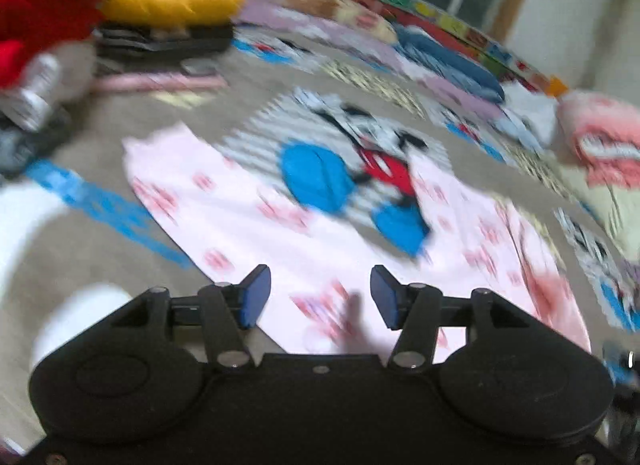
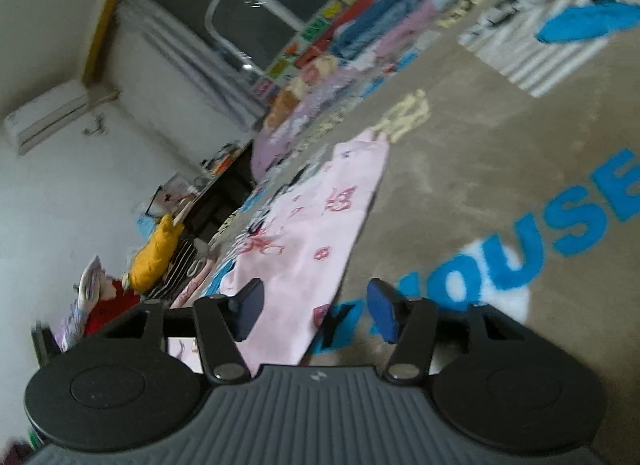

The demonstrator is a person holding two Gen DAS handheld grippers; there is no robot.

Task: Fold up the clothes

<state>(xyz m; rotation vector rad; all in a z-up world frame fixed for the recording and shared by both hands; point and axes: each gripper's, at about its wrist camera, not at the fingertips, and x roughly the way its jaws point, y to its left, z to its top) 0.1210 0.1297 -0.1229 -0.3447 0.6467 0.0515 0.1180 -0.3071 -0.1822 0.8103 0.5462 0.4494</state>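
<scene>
Lying flat: pink garment (image 1: pixel 280 233) on rug (image 1: pixel 100 265)

- left gripper (image 1: pixel 320 297) jaws apart, nothing between them
- pink patterned garment (image 1: pixel 280 241) flat on grey cartoon-print blanket (image 1: pixel 80 233), just ahead
- frame motion-blurred

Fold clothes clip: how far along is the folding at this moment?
Early or between folds. The pink patterned garment lies spread flat on the printed blanket; no finished fold is evident, though the views are blurred. Nothing is in hand: the left gripper and right gripper are both open and empty above it. Gripping an edge and folding remain.
</scene>
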